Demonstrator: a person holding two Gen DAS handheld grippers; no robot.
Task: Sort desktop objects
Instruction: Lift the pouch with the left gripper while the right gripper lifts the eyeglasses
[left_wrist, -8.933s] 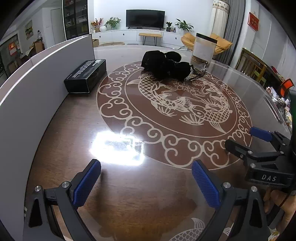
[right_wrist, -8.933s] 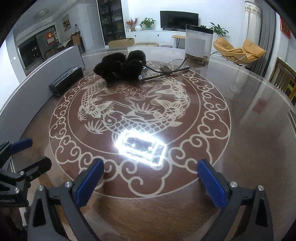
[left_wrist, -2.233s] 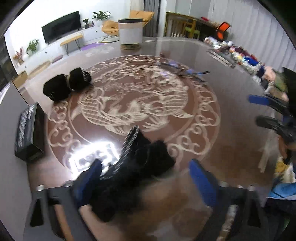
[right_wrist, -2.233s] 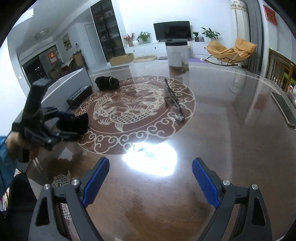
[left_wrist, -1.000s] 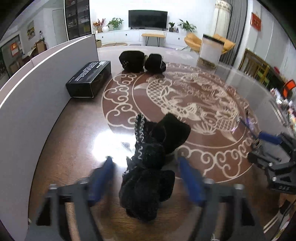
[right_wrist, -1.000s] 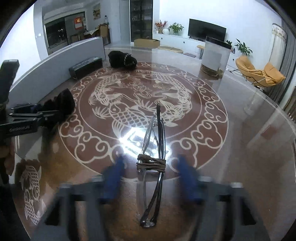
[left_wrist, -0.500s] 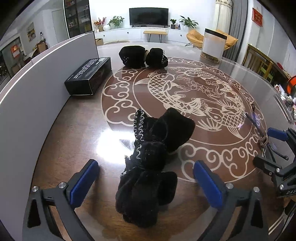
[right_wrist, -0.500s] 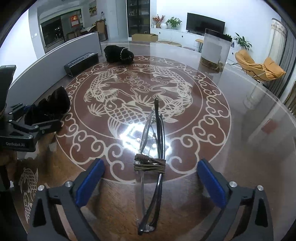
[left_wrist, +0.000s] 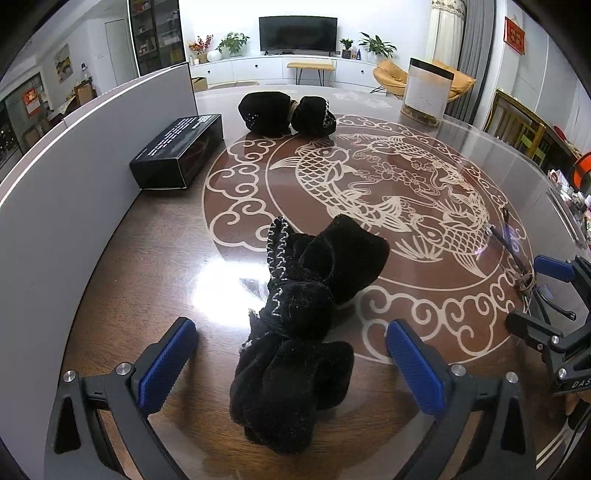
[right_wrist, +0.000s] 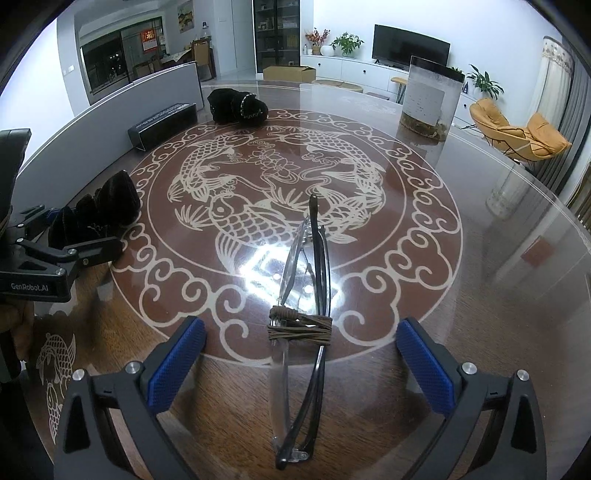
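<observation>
Jaws: left gripper and right gripper both spread wide, pinching nothing
Surface: glossy brown table, koi medallion, lamp glare
Room: television, orange chair behind

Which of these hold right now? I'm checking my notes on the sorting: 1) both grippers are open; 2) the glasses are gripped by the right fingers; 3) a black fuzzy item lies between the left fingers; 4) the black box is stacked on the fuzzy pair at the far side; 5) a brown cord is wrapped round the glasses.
1) True: the left gripper and right gripper both stand wide open.
2) False: the glasses lie on the table, clear of both fingers.
3) True: the black fuzzy item lies there, untouched.
4) False: the black box sits on the table beside the fuzzy pair.
5) True: the brown cord binds them.
</observation>
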